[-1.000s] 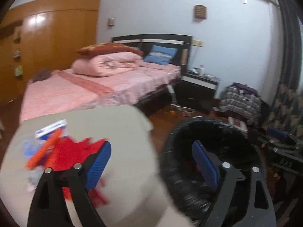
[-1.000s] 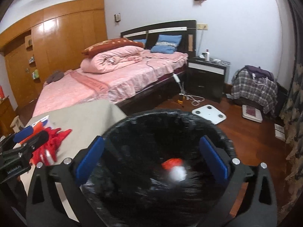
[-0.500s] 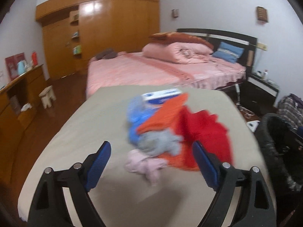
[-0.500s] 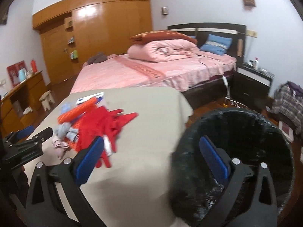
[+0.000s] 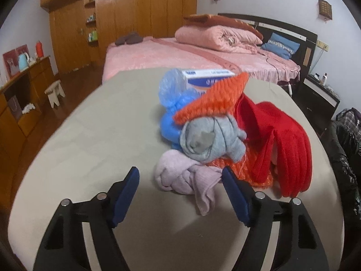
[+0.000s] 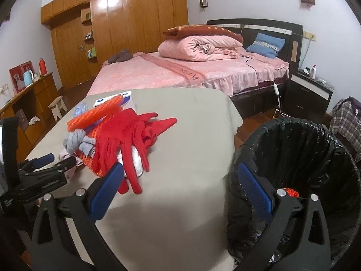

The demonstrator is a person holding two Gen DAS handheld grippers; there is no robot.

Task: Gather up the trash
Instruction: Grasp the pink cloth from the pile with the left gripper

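Left gripper, jaws apart and just narrowing, straddled the pale pink cloth unpinched; right gripper gaped empty beside the bin.

The white-and-blue printed cardboard box is lying half buried beyond the left gripper's fingertips, its lettering too blurred to read, with the ridged orange knitted piece covering its near face. Just right of those fingertips the fringed red fleece cloth is hiding a pale bundle, and whether the right pad is touching the lilac knotted cloth cannot be told. Ahead of the right gripper, the black-bag-lined round bin is being cut off by the picture's edge, and its small red scrap is peeking out behind the right finger.
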